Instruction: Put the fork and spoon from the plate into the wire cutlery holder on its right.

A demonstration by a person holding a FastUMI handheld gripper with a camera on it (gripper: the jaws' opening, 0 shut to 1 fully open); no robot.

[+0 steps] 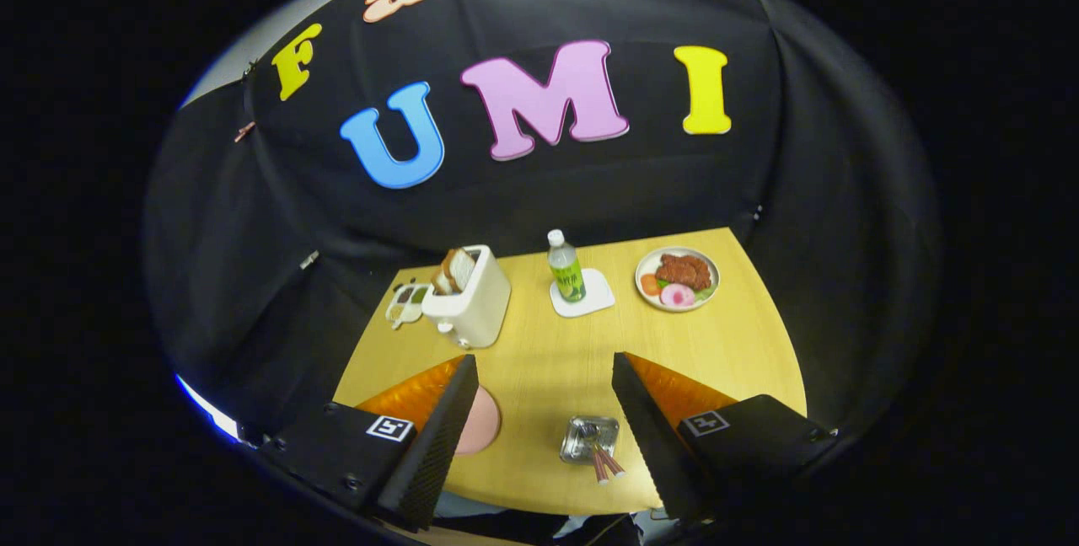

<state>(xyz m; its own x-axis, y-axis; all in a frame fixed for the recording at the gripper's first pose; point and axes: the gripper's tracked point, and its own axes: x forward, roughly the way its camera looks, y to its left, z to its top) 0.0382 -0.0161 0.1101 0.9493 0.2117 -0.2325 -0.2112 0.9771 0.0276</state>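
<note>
Hovering high over the table (539, 344), gripper (544, 371) fingers spread wide, nothing between them. Landmark: the wire cutlery holder (589, 438), sitting between the fingers, closer to the right one. Two pinkish-handled utensils (603, 462) already stand in it, handles leaning toward the camera; can't tell which is the fork and which the spoon. The pink plate (480, 421) lies left of the holder, mostly hidden behind the left finger, and the visible part looks bare.

Judgement: both pieces look delivered, so the job is likely done. If anything remains on the hidden part of the plate, tilt down to check first. Keep clear of the handles when moving; a bump could tip the light holder.

Toaster (469, 297), bottle (566, 267) and food plate (677, 278) sit well beyond the holder, no interference.
</note>
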